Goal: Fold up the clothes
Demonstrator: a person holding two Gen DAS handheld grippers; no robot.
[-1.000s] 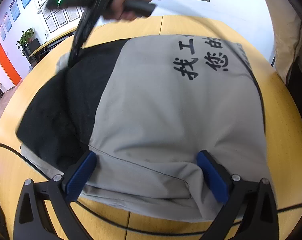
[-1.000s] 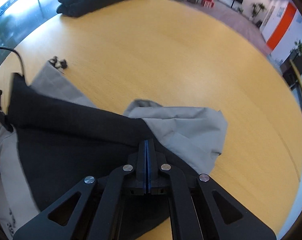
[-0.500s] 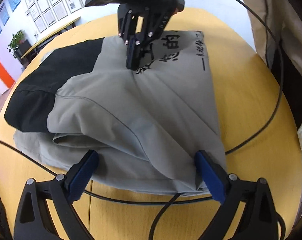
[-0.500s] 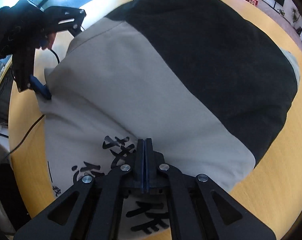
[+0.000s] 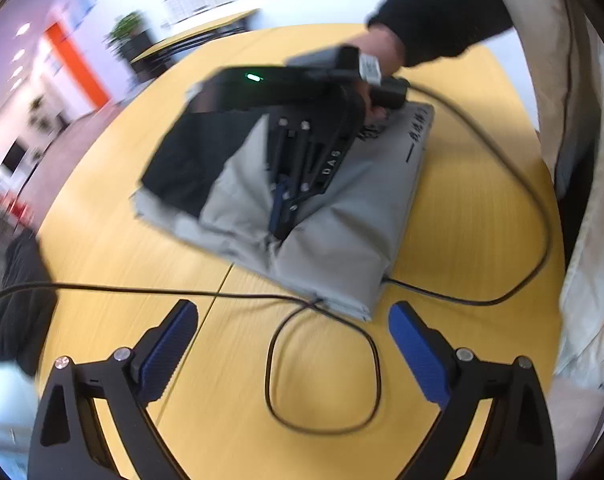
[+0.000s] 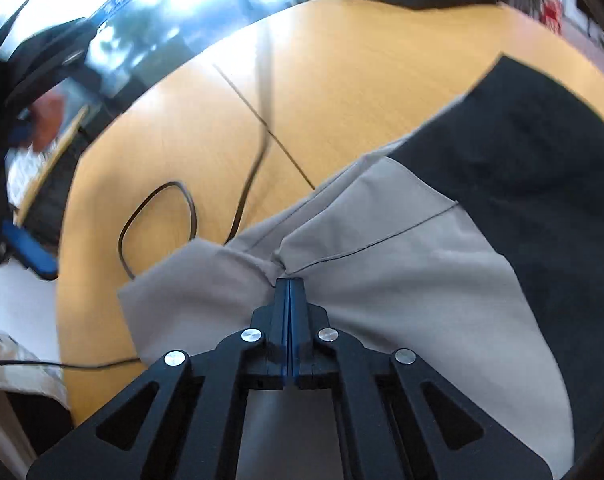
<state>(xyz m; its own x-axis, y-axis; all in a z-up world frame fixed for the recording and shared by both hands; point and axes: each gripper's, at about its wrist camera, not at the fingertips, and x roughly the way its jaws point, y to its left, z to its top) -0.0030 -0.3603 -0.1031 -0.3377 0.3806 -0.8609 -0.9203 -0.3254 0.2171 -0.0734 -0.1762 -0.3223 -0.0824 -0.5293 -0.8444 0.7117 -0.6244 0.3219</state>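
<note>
Grey-and-black soft fabric garment: limp, light; best gripped at folded edge | right gripper: pinched on its grey cloth | left gripper: spread, empty, beside garment.

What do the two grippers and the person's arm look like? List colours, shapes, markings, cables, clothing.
Left gripper: black skeletal arms with triangular cut-outs, silver rivets, ribbed blue pads. Right gripper: same black frame and blue pads, white "DAS" lettering, a green light on its black housing, a black cable trailing off. The arm wears a black sleeve.
</note>
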